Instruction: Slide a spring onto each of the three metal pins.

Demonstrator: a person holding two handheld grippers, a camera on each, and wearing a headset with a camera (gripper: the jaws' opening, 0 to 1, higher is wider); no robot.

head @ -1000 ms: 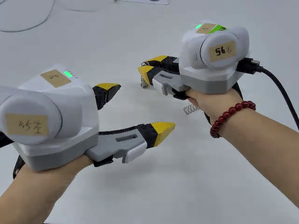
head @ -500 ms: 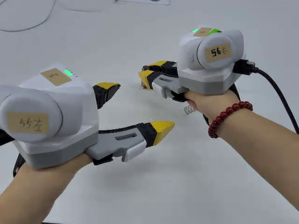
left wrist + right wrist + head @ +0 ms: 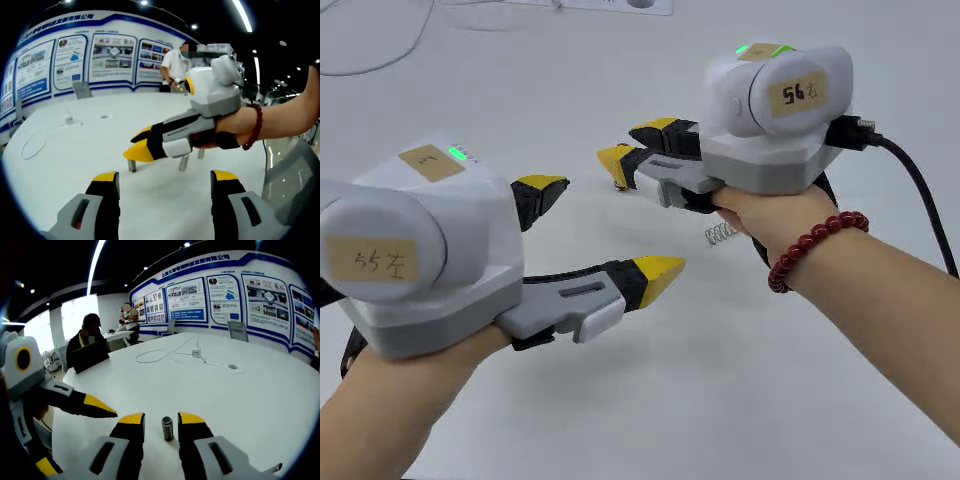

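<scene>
Tongs on the right (image 3: 161, 416) slightly parted either side of a spring (image 3: 167, 428) upright on its pin (image 3: 131, 169), left tongs (image 3: 605, 225) spread wide and empty; risk of a careless pull-back snagging that spring and lifting it off

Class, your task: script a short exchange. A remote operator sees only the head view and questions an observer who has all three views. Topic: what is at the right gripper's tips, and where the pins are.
Operator: In my view the right gripper covers whatever is at its tips. I can make out a loose spring lying on its side nearby. What is at the tips?
Observer: The right gripper view shows an upright spring in the gap between the jaws, touching neither.
Operator: And the pins?
Observer: The left gripper view shows three metal pins standing below the right gripper, the leftmost just under its yellow tips.
</scene>
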